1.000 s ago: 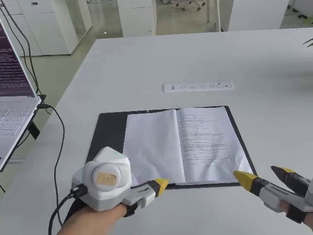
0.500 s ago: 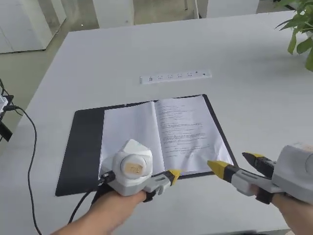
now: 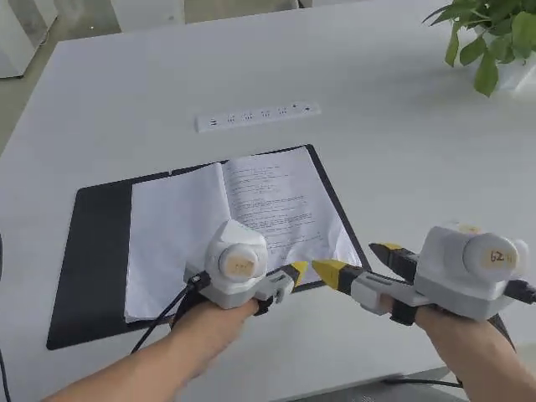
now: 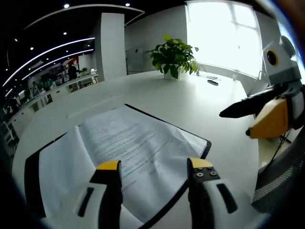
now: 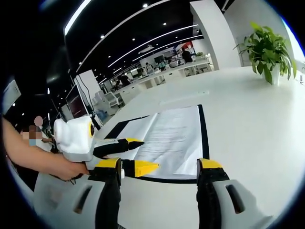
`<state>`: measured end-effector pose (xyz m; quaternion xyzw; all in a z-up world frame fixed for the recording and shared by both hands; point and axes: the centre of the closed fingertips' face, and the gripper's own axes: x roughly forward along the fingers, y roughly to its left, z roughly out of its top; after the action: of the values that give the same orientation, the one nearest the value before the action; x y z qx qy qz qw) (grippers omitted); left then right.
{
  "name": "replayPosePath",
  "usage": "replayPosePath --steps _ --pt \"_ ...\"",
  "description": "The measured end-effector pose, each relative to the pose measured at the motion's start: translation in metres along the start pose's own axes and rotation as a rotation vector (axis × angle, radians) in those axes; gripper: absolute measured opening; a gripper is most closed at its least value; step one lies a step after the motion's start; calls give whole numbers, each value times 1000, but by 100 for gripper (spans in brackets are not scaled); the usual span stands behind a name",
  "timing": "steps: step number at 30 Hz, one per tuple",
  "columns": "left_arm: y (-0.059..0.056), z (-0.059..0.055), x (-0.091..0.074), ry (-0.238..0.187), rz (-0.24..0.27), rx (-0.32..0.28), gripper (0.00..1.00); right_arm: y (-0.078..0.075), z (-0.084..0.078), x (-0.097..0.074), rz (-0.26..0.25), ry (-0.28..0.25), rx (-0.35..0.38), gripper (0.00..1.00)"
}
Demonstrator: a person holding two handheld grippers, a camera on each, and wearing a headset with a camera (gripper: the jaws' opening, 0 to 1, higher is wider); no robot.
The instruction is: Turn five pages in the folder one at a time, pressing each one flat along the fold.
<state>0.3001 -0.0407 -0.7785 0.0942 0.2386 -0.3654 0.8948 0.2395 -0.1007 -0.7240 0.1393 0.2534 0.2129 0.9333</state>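
A broad white matte tabletop [image 3: 402,126] carries the task's thing: a black folder [image 3: 92,243] lying open and flat near the person, with a plain white sheet on its left half and a white page of printed text [image 3: 276,197] on its right. Beyond the folder a long white power strip [image 3: 258,116] lies on the table, and a leafy green potted plant [image 3: 481,33] stands at the far right corner. The left gripper [image 4: 155,167], white with yellow tips, is over the near edge of the printed page, jaws parted with nothing between them; a black cable [image 3: 163,322] trails from it. The right gripper [image 5: 162,164] hangs just off the folder's near right corner, jaws wide apart and empty, its tips close to the left one's. Around the table is an open office with strip ceiling lights, white columns and a bright window.
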Motion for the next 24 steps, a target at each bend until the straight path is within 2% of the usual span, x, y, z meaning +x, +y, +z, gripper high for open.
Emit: replayPosePath --steps 4,8,12,17,24 --pt "-4 -10 15 30 -2 8 52 -4 -5 3 0 10 11 63" --pt "-7 -13 23 28 3 -16 50 -7 -7 6 3 17 24 62" --pt "-8 -17 28 27 23 -10 49 -11 -9 8 4 15 37 62" --pt "-8 -19 28 18 39 10 48 -14 -11 8 3 12 54 61" --pt "-8 -19 28 13 25 10 46 -16 -11 11 1 7 62 61"
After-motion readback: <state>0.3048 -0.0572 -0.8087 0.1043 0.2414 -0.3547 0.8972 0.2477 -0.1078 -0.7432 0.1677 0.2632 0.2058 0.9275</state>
